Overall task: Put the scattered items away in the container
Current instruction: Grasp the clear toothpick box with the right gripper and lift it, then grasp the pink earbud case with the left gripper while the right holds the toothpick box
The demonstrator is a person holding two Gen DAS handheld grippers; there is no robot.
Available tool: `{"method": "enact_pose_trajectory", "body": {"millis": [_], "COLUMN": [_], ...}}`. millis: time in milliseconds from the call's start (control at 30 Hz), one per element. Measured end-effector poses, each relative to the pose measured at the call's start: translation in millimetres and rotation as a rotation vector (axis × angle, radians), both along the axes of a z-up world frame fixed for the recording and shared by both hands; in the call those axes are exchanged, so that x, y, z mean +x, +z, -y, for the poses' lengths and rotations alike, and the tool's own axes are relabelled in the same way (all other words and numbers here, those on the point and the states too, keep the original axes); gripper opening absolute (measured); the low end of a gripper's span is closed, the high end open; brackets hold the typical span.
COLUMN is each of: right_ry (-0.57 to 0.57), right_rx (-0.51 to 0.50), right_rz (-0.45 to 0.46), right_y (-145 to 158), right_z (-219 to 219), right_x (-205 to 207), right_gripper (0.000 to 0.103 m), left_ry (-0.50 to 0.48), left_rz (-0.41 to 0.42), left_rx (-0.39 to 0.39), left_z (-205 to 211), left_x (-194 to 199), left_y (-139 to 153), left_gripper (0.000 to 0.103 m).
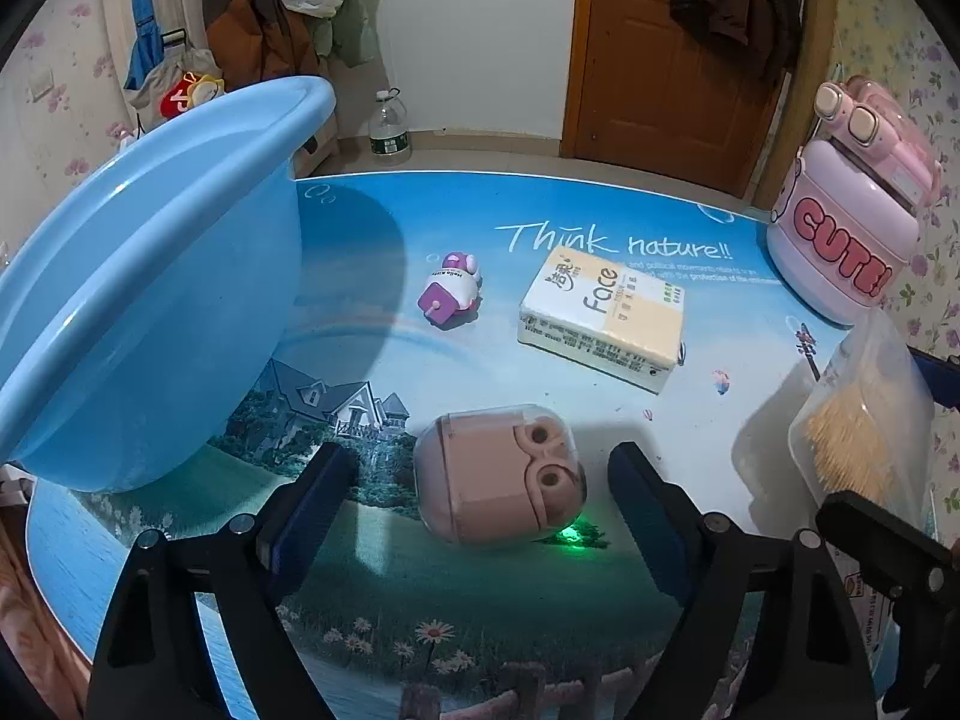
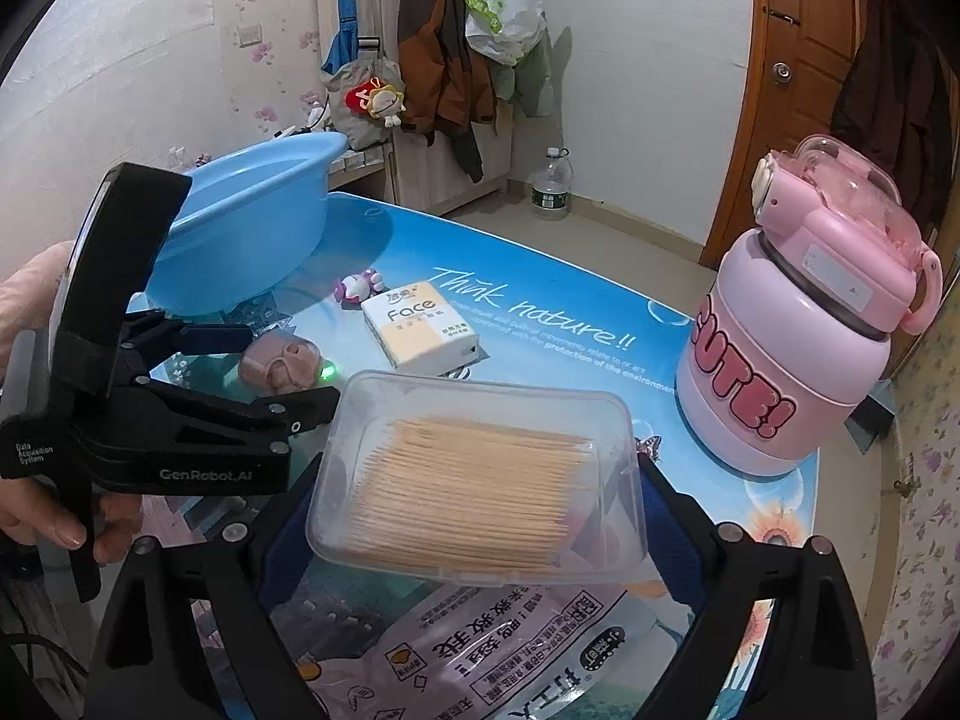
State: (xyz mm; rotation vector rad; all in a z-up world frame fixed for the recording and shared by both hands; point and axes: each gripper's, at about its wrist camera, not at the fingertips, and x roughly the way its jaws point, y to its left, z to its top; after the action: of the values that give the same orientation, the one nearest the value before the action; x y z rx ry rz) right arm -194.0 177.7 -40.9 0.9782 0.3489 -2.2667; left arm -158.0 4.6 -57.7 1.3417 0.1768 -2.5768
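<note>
Clear, rounded-rectangular plastic toothpick box [image 2: 474, 480] clamped in the right gripper [image 2: 474, 516].

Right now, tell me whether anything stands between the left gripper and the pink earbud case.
Nothing visible does. The left gripper has its fingers on either side of the earbud case, pads clear of it, on the table.

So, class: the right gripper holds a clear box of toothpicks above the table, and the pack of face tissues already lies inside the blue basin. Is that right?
Not quite. The tissue pack still lies on the table, outside the blue basin, as the left wrist view shows. The right gripper does hold the clear toothpick box.
</note>
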Motion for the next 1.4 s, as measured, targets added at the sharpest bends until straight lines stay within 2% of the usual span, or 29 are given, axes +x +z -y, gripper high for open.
{"method": "enact_pose_trajectory", "body": {"millis": [67, 133, 167, 567, 733, 867, 1167, 1400], "right_ry": [0.000, 0.001, 0.002, -0.012, -0.043, -0.120, -0.177, -0.152], "right_rx": [0.001, 0.001, 0.000, -0.011, -0.029, 0.012, -0.019, -0.014], "right_rz": [0.001, -0.001, -0.003, -0.008, 0.000, 0.029, 0.016, 0.043], "right_y": [0.3, 1.5, 2.4, 9.6, 10.6, 7.5, 15.9, 6.1], "right_z": [0.0, 0.1, -0.2, 2.2, 3.6, 8.3, 22.8, 44.8], "right_x": [1.1, 2.2, 2.8, 12.5, 22.4, 29.6, 63.5, 93.3], "right_gripper": [0.094, 0.094, 0.094, 0.094, 0.094, 0.094, 0.094, 0.094], "left_ry": [0.002, -0.008, -0.014, -0.105, -0.141, -0.168, -0.195, -0.188], "left_rz": [-0.001, -0.008, -0.010, -0.003, -0.006, -0.010, -0.026, -0.038], "left_rx": [0.002, 0.004, 0.003, 0.040, 0.047, 0.057, 0.063, 0.062], "left_z": [2.0, 3.7, 3.6, 7.0, 11.4, 18.3, 34.4, 46.9], "left_x": [-0.2, 0.0, -0.4, 14.9, 30.4, 46.9, 80.4, 105.3], "left_y": [2.0, 3.9, 4.0, 3.6, 4.4, 6.3, 11.6, 14.3], "left_gripper": [0.072, 0.051, 0.048, 0.048, 0.048, 0.048, 0.048, 0.048]}}
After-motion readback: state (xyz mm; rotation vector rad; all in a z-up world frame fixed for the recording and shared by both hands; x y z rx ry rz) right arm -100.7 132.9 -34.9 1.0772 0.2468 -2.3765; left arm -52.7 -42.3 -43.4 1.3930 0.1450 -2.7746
